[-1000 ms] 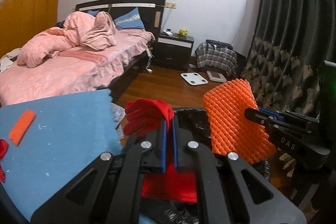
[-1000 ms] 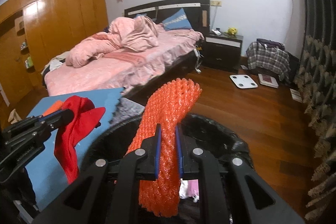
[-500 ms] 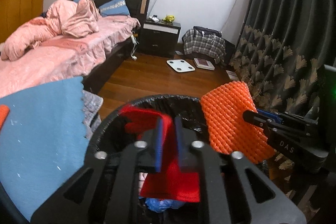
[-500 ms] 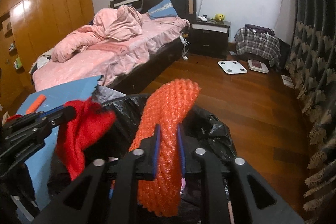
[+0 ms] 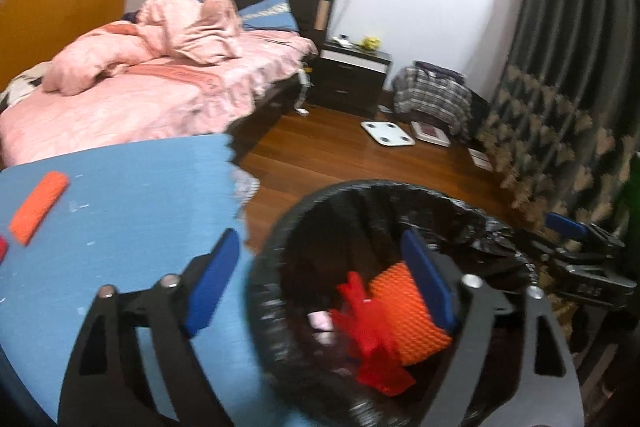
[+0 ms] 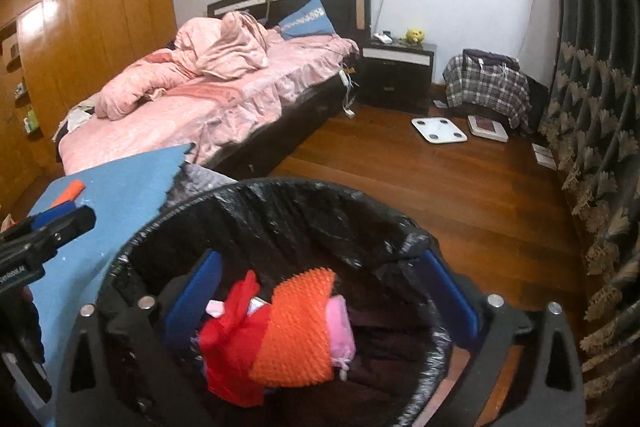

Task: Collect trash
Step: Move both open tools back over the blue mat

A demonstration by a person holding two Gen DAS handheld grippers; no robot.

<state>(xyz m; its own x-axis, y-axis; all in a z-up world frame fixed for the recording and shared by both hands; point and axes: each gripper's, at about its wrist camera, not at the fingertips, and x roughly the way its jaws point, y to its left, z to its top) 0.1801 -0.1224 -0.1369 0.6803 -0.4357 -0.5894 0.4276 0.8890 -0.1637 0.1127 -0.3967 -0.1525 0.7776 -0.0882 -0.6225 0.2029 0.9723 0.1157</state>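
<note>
A bin lined with a black bag (image 5: pixel 360 195) stands beside the blue mat; its rim (image 6: pixel 280 195) fills the lower right wrist view. Inside lie a red crumpled piece (image 6: pixel 228 343) and an orange foam net (image 6: pixel 296 327), on top of a pink item (image 6: pixel 340 331). The same red piece (image 5: pixel 368 331) and orange net (image 5: pixel 408 311) show in the left wrist view. My left gripper (image 5: pixel 320 279) hangs over the bin's left rim, its jaws opening with nothing gripped. My right gripper (image 6: pixel 320 299) sits above the bin mouth, jaws opening wide and empty.
The blue mat (image 5: pixel 120 207) at left carries an orange strip (image 5: pixel 38 207) and a red scrap at its edge (image 5: pixel 2 249). Beyond are a pink bed (image 6: pixel 208 107), a nightstand (image 6: pixel 396 71), wooden floor with a white scale (image 6: pixel 438 129), and dark curtains (image 6: pixel 600 107) on the right.
Both grippers went from shut to open. The red piece and the orange net left the jaws and now lie in the bin. The left wrist view swung back toward the mat.
</note>
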